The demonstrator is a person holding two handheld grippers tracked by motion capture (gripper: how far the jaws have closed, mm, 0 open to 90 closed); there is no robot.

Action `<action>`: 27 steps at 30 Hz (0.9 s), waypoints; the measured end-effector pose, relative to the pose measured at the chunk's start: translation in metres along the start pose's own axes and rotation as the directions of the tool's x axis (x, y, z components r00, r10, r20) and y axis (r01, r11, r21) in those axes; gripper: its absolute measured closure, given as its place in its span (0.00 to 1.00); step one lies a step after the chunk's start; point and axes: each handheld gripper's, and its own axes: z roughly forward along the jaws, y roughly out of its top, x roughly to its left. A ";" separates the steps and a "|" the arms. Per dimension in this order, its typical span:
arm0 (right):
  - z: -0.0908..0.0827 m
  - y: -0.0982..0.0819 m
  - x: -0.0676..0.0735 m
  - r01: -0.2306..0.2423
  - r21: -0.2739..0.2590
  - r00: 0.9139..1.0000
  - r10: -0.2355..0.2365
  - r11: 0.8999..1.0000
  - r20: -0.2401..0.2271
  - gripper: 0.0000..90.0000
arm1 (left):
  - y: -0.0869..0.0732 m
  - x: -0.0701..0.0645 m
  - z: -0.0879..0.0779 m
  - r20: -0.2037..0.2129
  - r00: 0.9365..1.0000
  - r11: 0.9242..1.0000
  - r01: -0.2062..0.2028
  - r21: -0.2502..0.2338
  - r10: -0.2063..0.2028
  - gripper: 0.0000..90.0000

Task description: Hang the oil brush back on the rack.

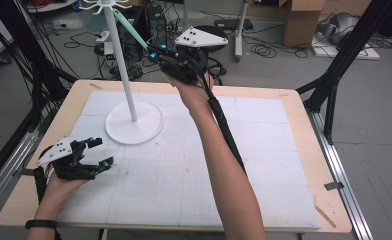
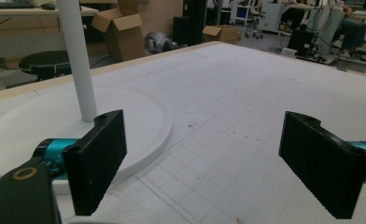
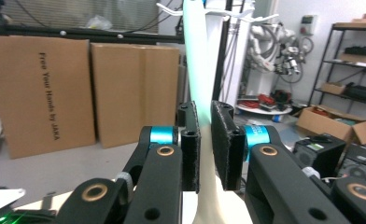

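A white hook stand (image 1: 120,60) rises from a round base (image 1: 134,122) at the mat's back left. My right gripper (image 1: 153,54) is raised beside the pole, shut on a long mint-green utensil (image 1: 131,31) that slants up toward the hooks (image 1: 100,6). In the right gripper view the jaws of my right gripper (image 3: 205,149) pinch the utensil (image 3: 196,56), which runs up to the white hooks (image 3: 172,9). My left gripper (image 1: 100,152) rests open and empty near the table's left edge. In the left gripper view it (image 2: 202,163) faces the pole (image 2: 78,65) and base (image 2: 139,116).
A white gridded mat (image 1: 264,165) covers the wooden table (image 1: 304,107). Black tripod legs (image 1: 329,95) stand at the table's right, more at the left. Cardboard boxes (image 1: 299,20), a stool (image 1: 211,32) and cables sit on the floor behind.
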 end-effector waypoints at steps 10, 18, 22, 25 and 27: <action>0.007 -0.002 -0.001 -0.011 0.017 1.000 0.011 1.000 0.017 0.91 | 0.000 0.000 0.000 0.003 1.000 1.000 -0.001 0.000 0.001 0.17; 0.017 -0.003 0.000 -0.010 0.037 0.999 0.009 0.999 0.031 0.91 | 0.000 0.000 0.000 0.008 1.000 1.000 0.000 0.001 0.000 0.18; 0.020 -0.003 0.000 -0.008 0.043 0.999 0.006 0.999 0.044 0.91 | 0.000 0.000 -0.001 0.009 1.000 1.000 0.003 -0.001 -0.003 0.17; 0.023 -0.004 0.000 -0.005 0.055 0.999 0.002 0.998 0.055 0.91 | -0.001 0.000 -0.001 0.011 1.000 1.000 0.005 0.001 -0.005 0.18; 0.025 -0.005 0.000 -0.013 0.058 0.998 0.010 0.998 0.055 0.91 | -0.001 0.000 -0.001 0.011 1.000 1.000 0.003 0.004 -0.003 0.17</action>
